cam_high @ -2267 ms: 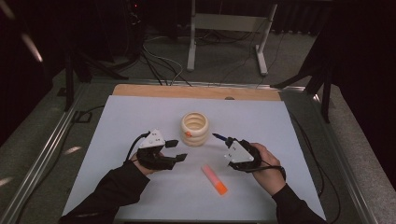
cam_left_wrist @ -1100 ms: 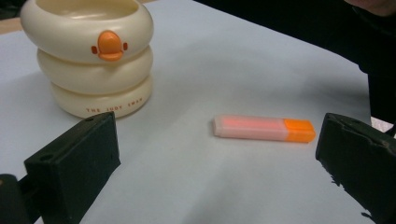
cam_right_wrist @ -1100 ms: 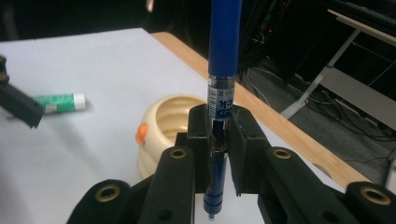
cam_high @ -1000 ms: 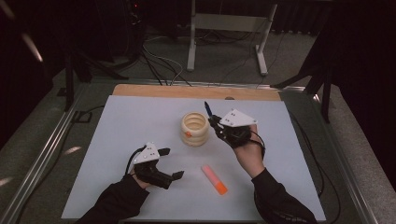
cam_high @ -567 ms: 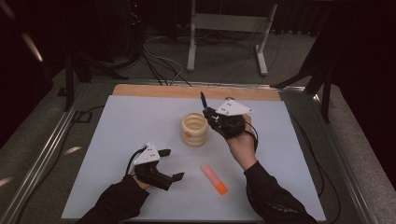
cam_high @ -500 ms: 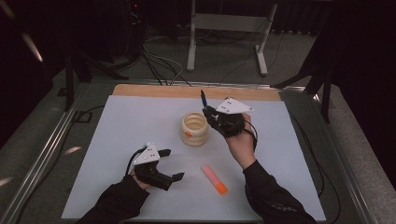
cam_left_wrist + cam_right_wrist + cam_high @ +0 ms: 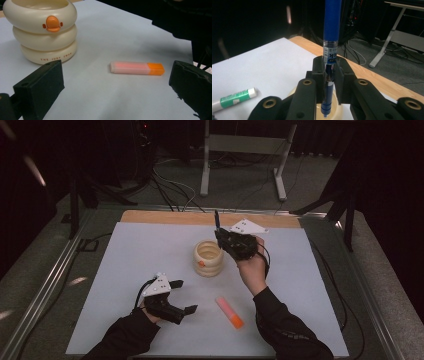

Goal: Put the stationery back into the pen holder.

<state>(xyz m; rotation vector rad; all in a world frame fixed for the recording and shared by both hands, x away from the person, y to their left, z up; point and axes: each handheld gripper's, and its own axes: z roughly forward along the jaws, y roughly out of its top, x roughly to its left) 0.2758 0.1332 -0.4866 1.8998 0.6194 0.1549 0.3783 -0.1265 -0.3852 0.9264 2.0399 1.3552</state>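
— Moved since 2.3 s ago: right gripper (image 7: pixel 218 233), from near the orange marker up and far, now raised just right of the cream holder (image 7: pixel 208 257). Left gripper (image 7: pixel 181 295) drawn back toward the near edge.

— Right gripper, state?

— Clamped on a blue pen (image 7: pixel 331 45); pen upright, tip pointing down over the holder's rim (image 7: pixel 337 111), barrel rising above the jaws. Held in a hand (image 7: pixel 252 266).

— Left gripper, state?

— Jaws spread wide, nothing between. Low over the white sheet (image 7: pixel 140 245), near left of centre.

— Holder, details?

— Three stacked cream rings, orange beak mark (image 7: pixel 51 23) on the top ring, small lettering on the bottom ring. Standing mid-table.

— Other items?

— Orange marker (image 7: pixel 229 312): pale pink cap, orange end; lying flat, near right of the holder, apart from both grippers. Green-and-white stick (image 7: pixel 233 98): lying on the sheet, seen at lower left of the right gripper view. Wooden strip (image 7: pixel 165 217) along the far edge of the table.
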